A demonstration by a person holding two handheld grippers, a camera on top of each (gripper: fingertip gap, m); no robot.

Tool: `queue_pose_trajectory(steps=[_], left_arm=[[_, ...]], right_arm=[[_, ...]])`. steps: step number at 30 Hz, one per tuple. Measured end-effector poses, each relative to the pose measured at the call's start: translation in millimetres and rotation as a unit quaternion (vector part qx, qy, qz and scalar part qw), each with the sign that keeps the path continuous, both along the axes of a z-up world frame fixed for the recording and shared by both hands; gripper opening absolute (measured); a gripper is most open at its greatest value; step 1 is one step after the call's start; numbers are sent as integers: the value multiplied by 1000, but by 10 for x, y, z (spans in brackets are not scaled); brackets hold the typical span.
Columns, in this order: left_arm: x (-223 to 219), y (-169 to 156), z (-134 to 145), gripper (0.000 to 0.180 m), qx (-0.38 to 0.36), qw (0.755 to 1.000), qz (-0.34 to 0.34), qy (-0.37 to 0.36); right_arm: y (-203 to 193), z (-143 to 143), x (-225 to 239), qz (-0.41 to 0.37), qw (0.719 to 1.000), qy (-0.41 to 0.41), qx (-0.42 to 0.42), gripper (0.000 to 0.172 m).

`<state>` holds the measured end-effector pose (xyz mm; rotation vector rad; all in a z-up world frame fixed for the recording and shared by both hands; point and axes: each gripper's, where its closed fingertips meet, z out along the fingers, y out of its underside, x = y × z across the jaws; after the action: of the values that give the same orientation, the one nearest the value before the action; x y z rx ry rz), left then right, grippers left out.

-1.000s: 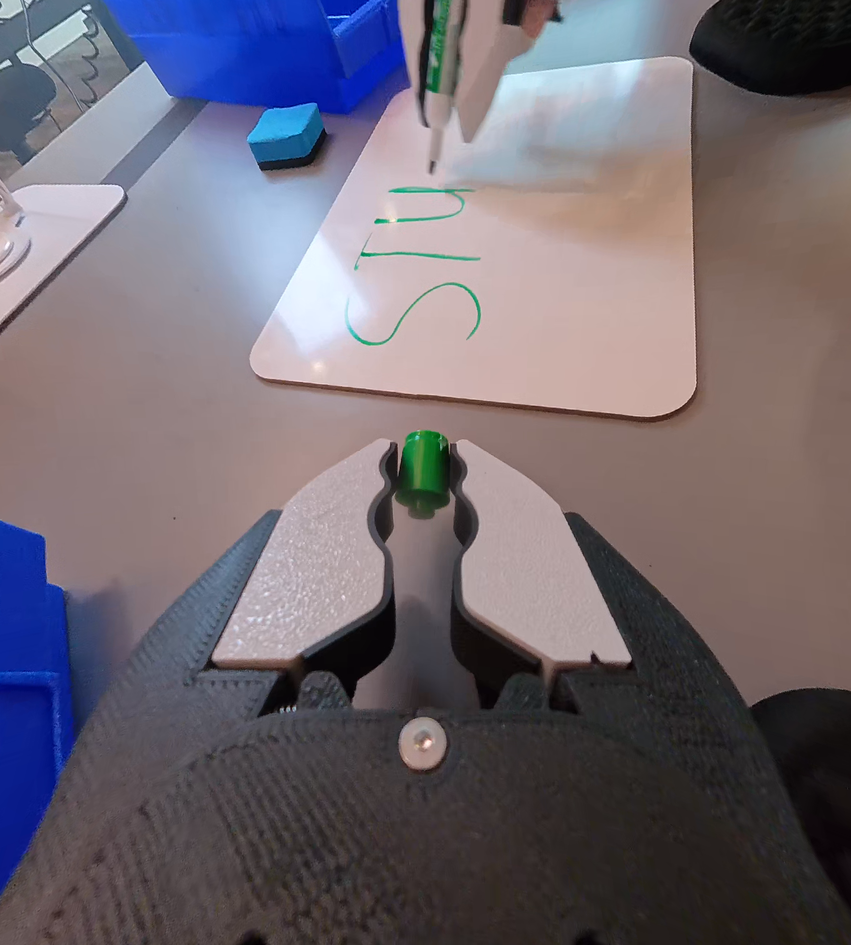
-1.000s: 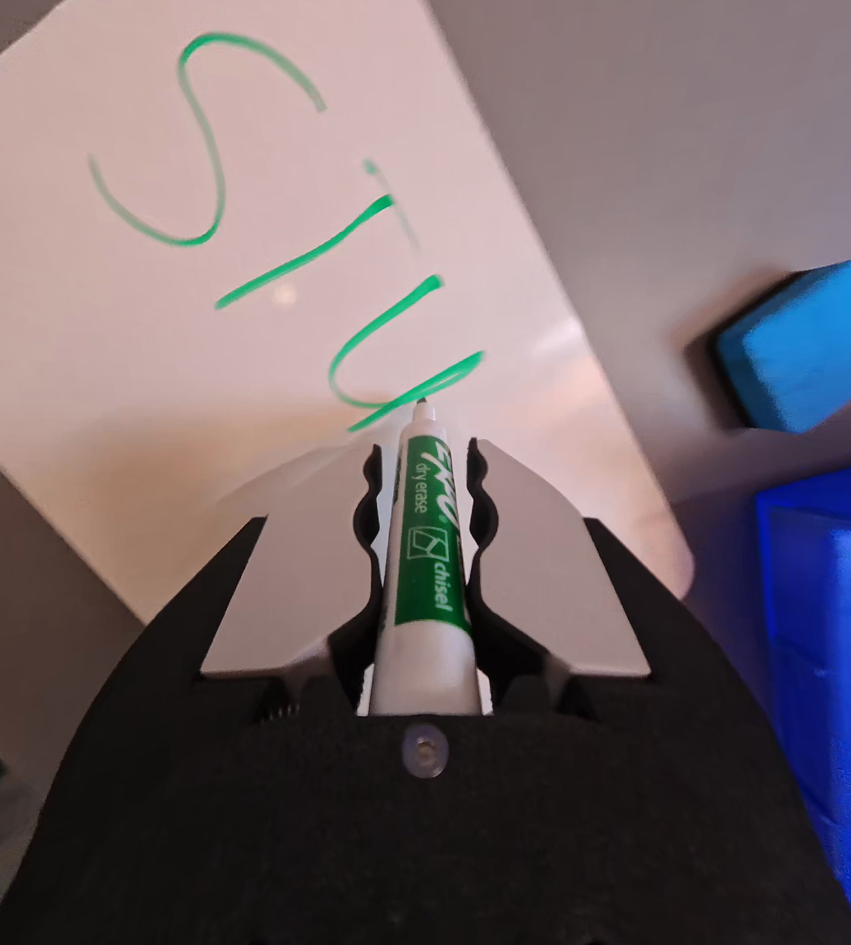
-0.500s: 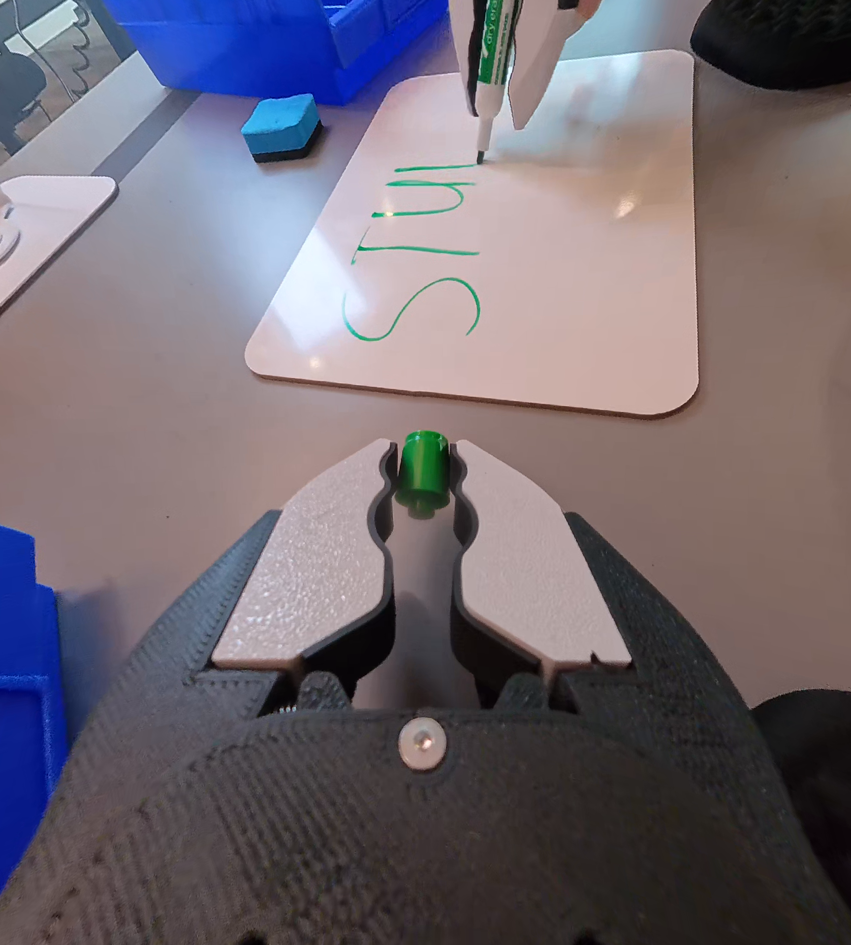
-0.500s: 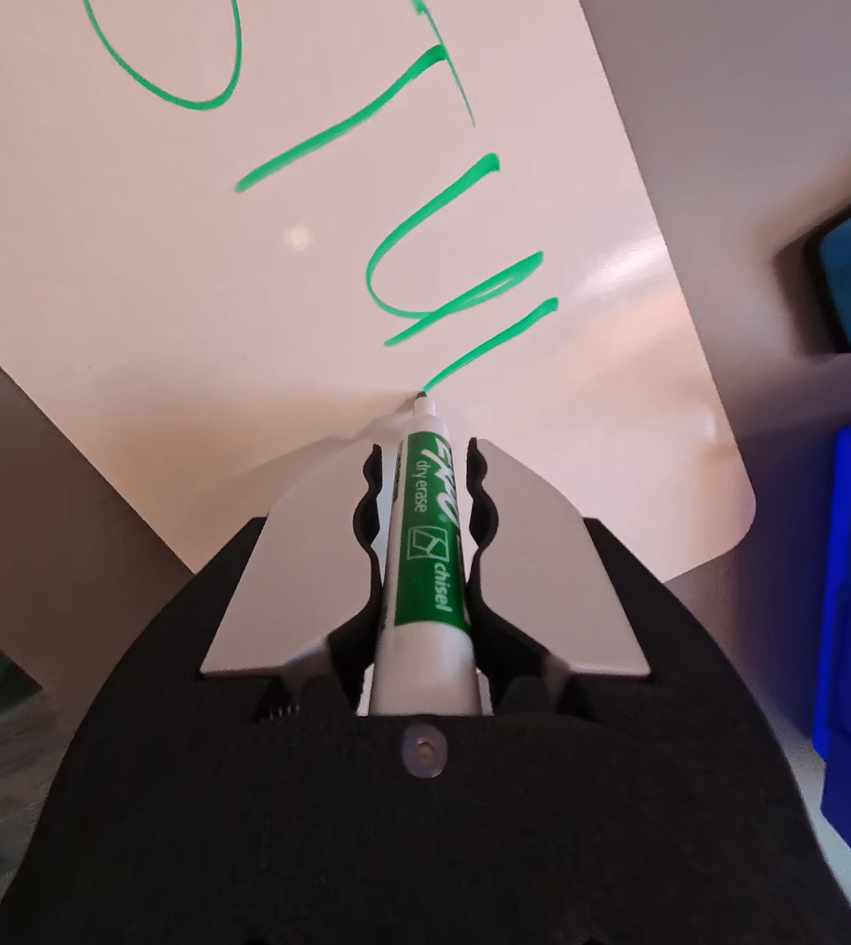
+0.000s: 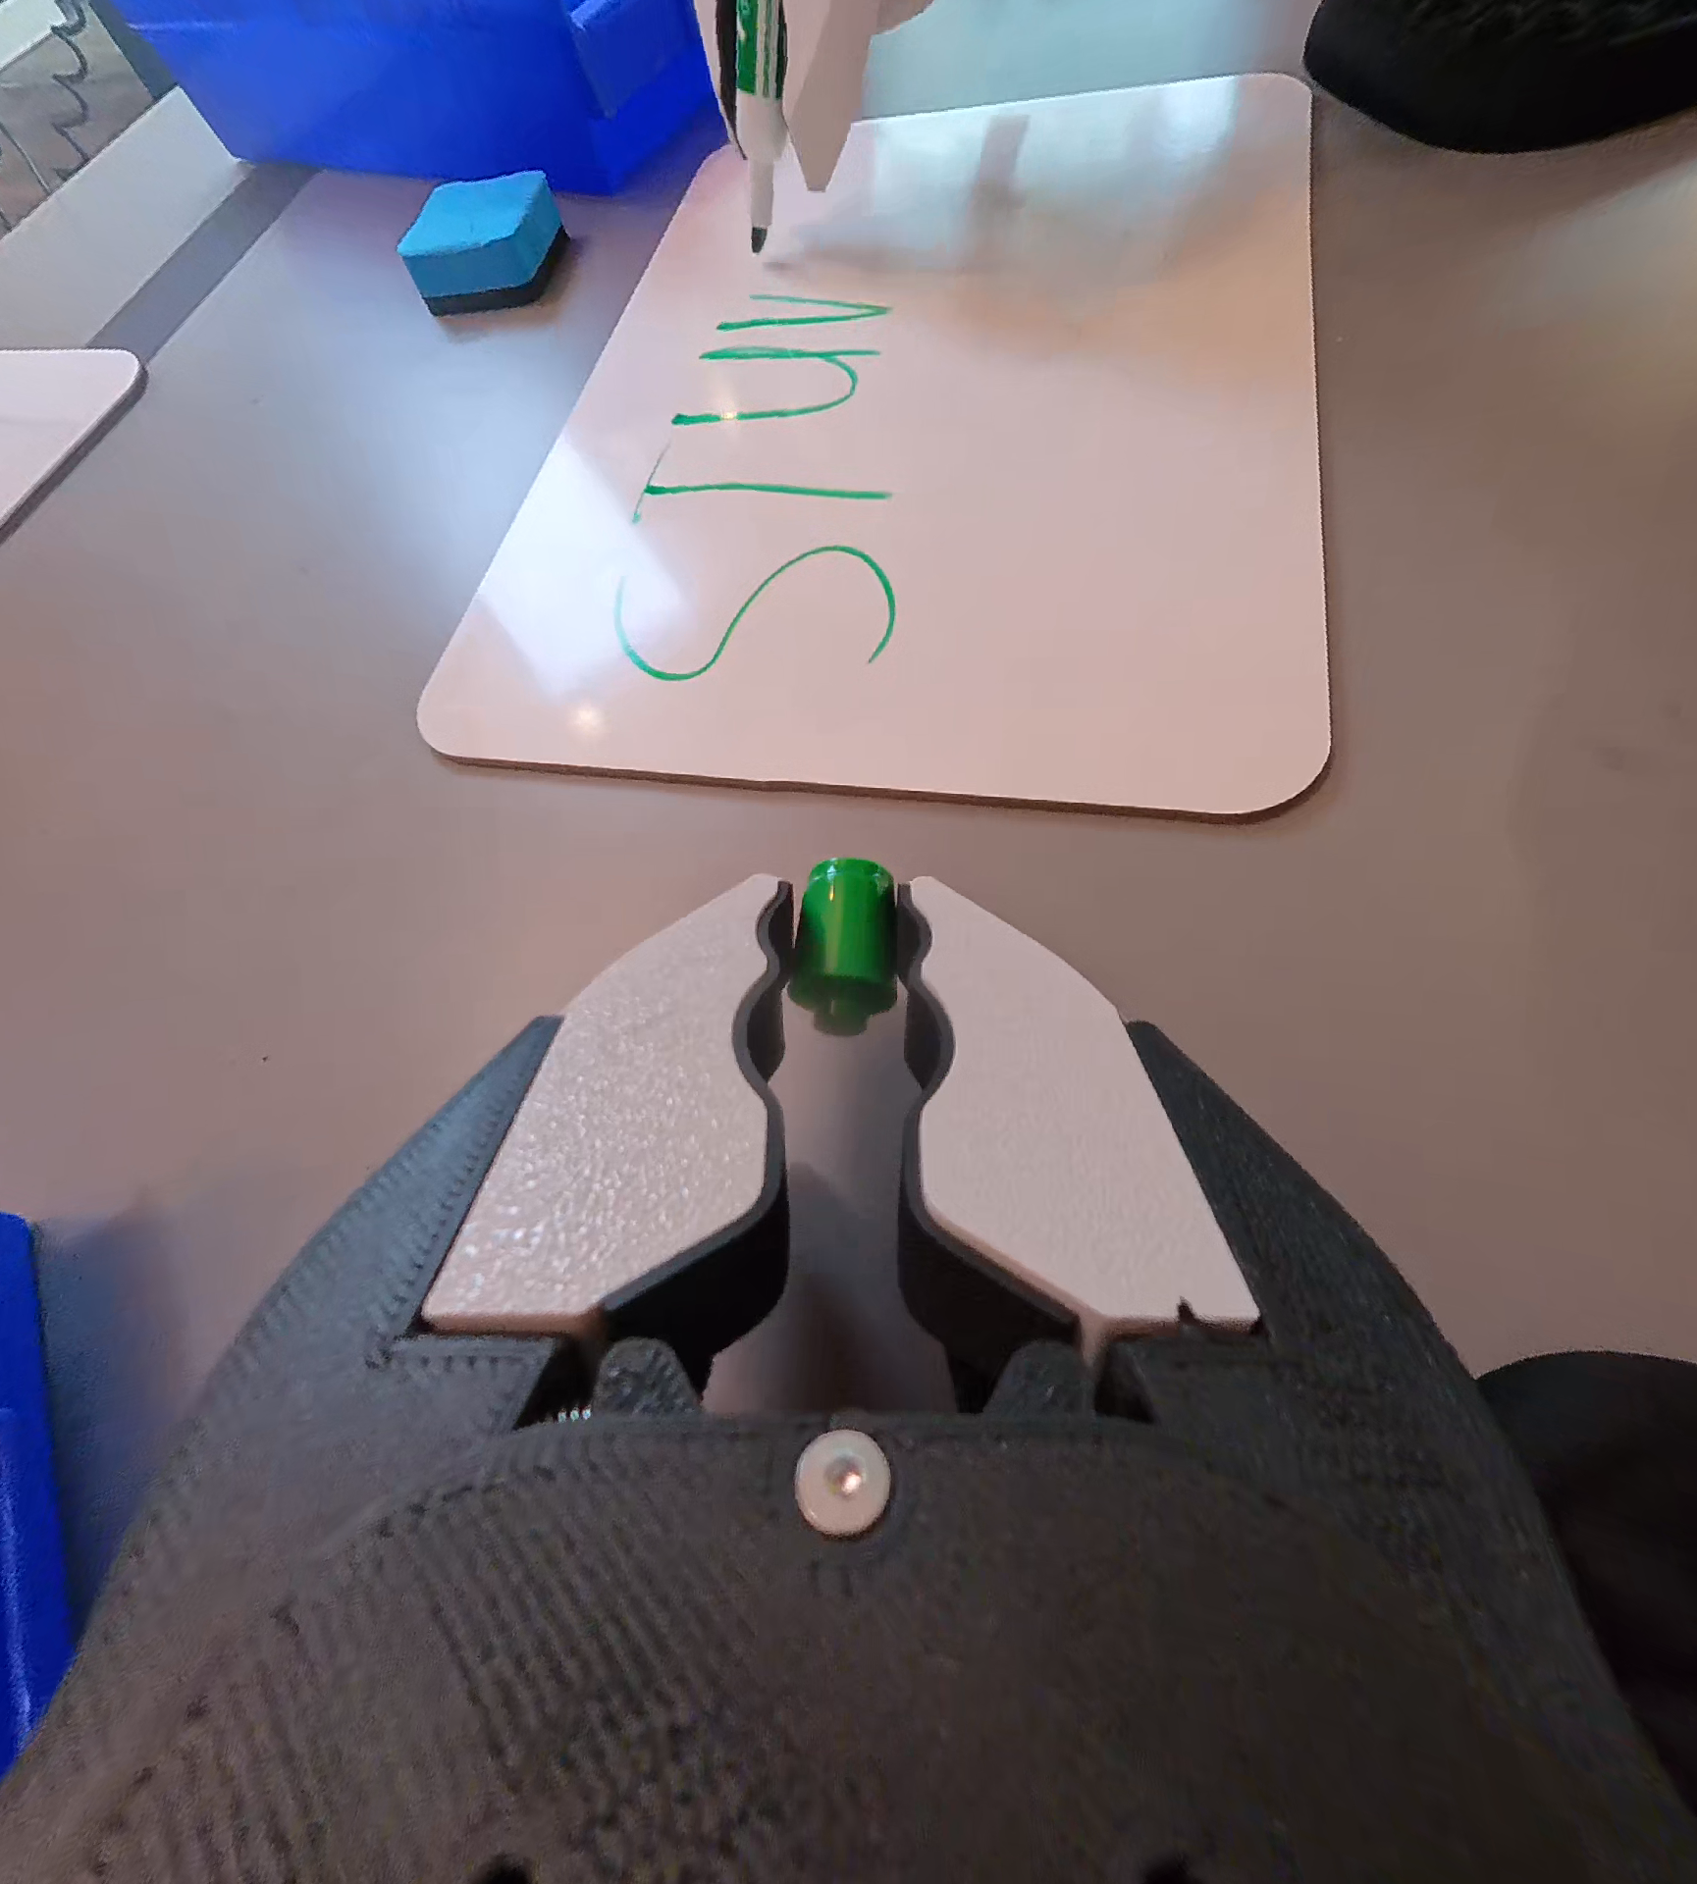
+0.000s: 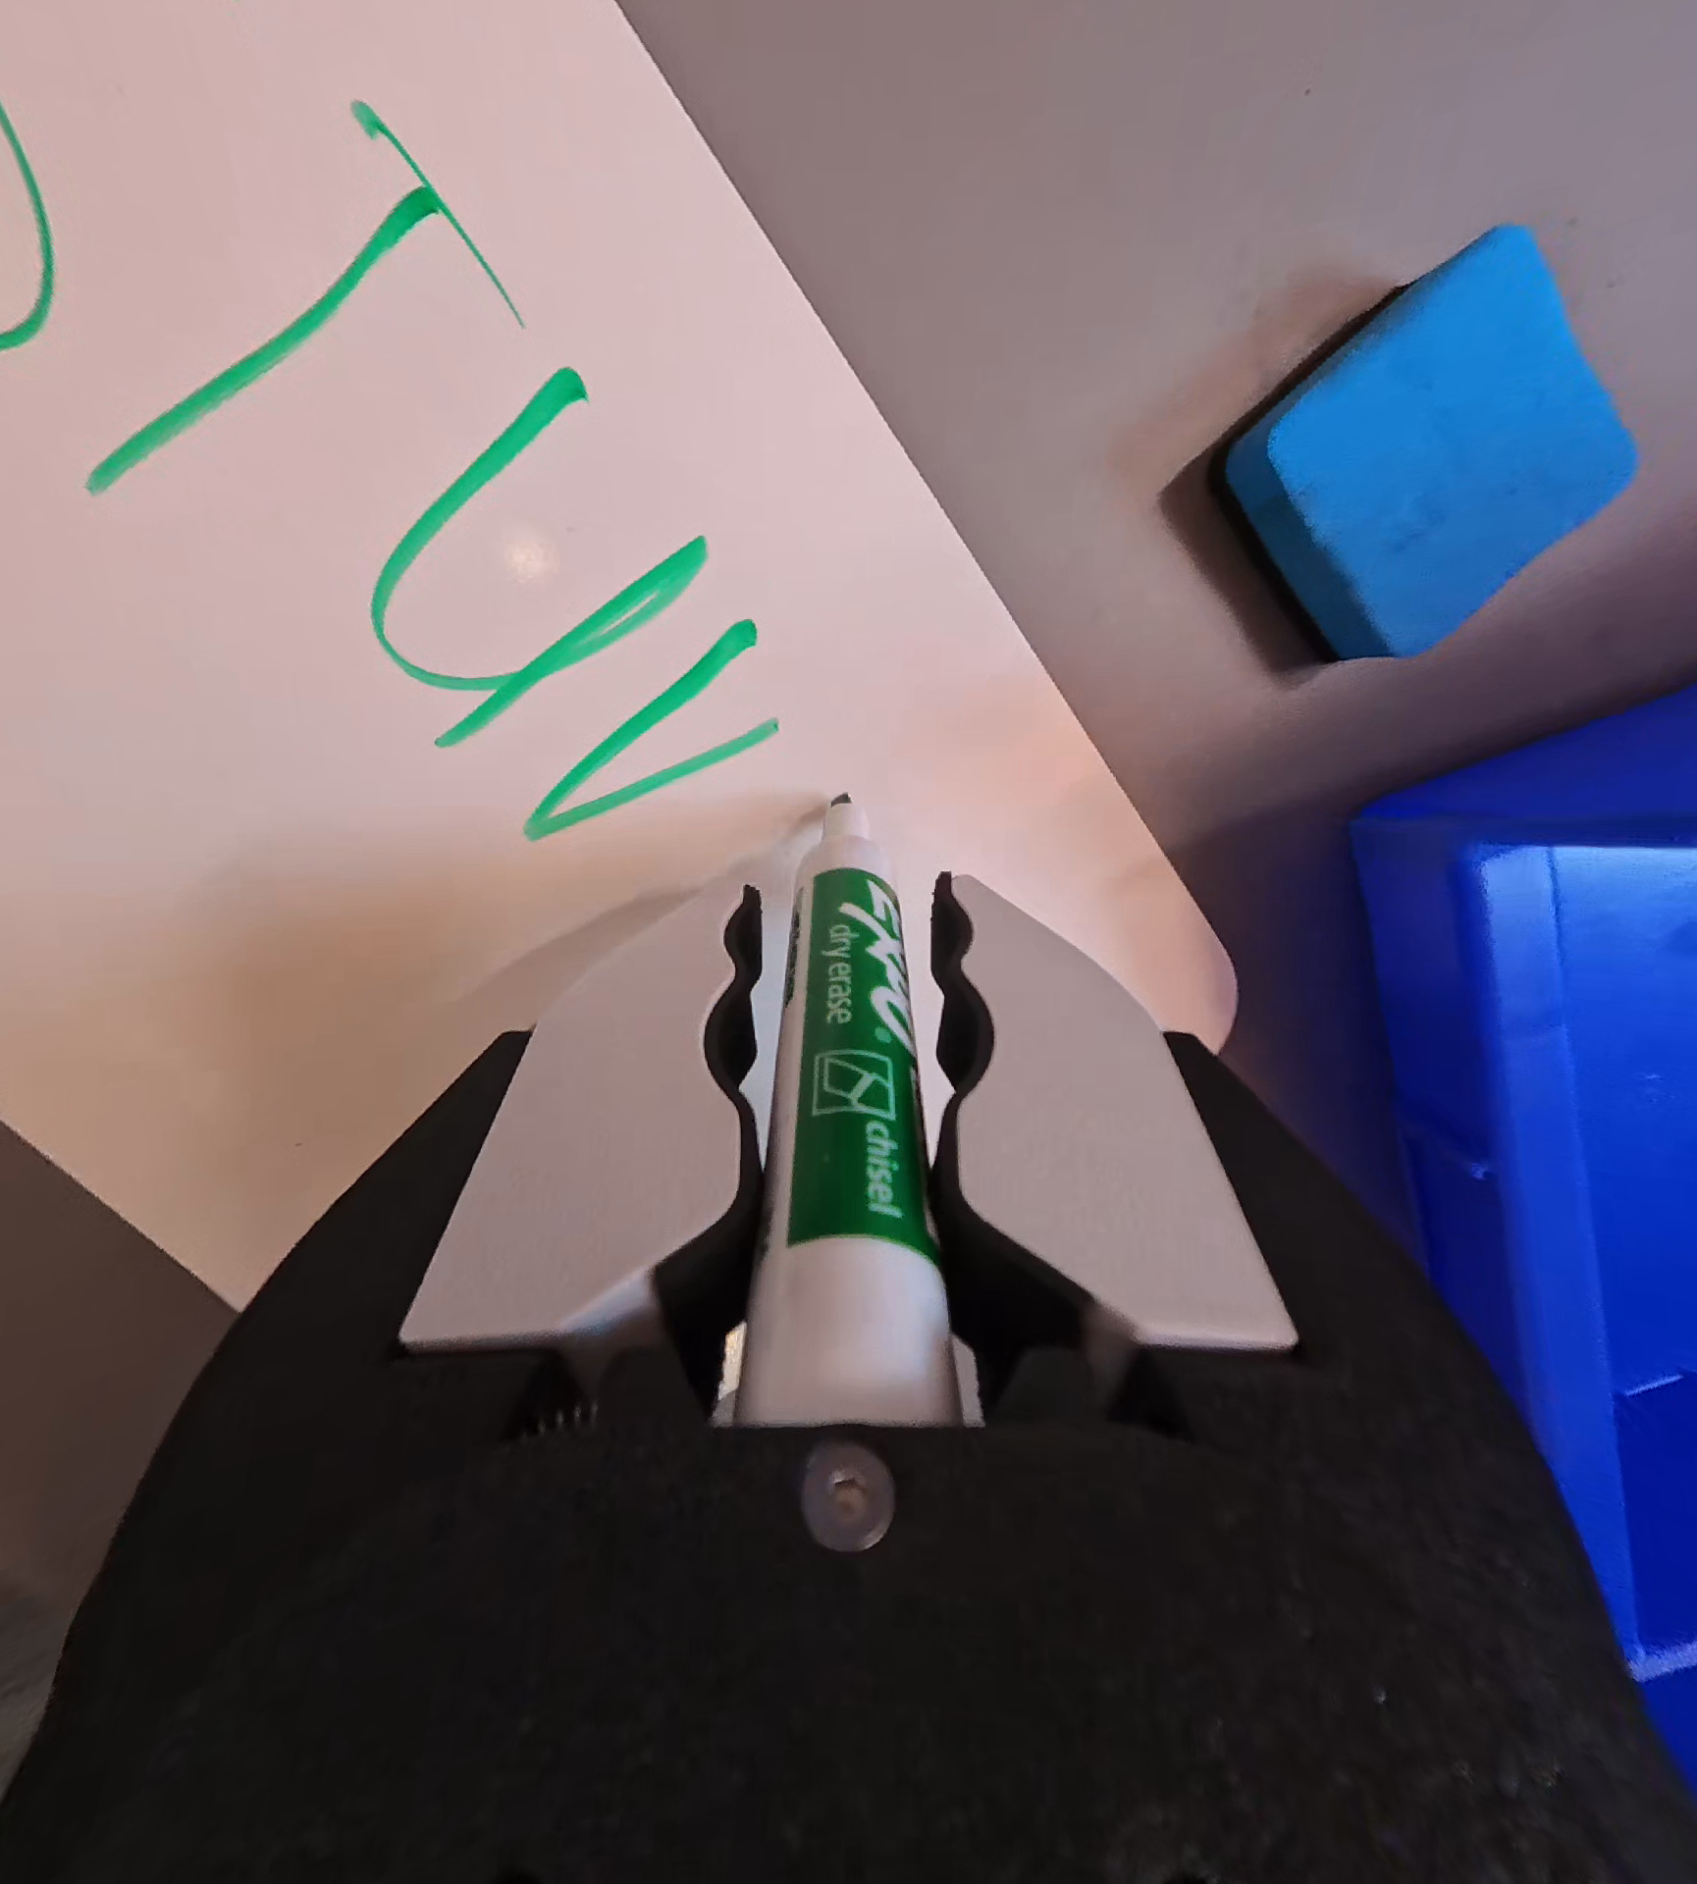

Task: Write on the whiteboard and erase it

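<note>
Cap in my left gripper, marker in my right, tip at the whiteboard.

My left gripper (image 5: pixel 846 897) is clamping the green cap (image 5: pixel 844 943) between its tips, hovering low over the grey table (image 5: pixel 212 918) just short of the whiteboard (image 5: pixel 1129 612). My right gripper (image 6: pixel 842 892) is gripping the green marker (image 6: pixel 849 1121), angled steeply down, its nib at the board beside the green writing (image 6: pixel 518 612). Only the right wrist view is showing the marker deep between the fingers; the blue eraser (image 6: pixel 1435 438) is lying beside the board, near a blue bin (image 6: pixel 1588 1121).

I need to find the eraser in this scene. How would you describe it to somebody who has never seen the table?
Start at the white whiteboard lying on the grey table. Beside its far left edge, in front of the big blue bin, lies the eraser. It is the only small block: light blue on top, black underneath.
</note>
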<state>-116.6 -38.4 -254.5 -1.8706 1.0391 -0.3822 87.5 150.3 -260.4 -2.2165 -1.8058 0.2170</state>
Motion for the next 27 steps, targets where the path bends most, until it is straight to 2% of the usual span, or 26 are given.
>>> queue_pose_trajectory(steps=[7, 13, 20, 24, 27], left_arm=[[-19, 18, 11, 19, 0, 1000, 2, -1], [5, -3, -11, 19, -2, 1000, -2, 2], [12, 8, -37, 19, -10, 1000, -3, -1], [49, -27, -45, 19, -5, 1000, -6, 6], [51, -27, -46, 19, -1, 1000, -4, 10]], right_arm=[[-475, -29, 227, 33, 998, -37, -41, 34], [63, -35, 171, -8, 1000, -30, -1, 34], [-339, -29, 433, 10, 998, -47, -43, 34], [63, -33, 418, -18, 999, -44, -4, 34], [150, -7, 450, -32, 999, -32, -6, 34]])
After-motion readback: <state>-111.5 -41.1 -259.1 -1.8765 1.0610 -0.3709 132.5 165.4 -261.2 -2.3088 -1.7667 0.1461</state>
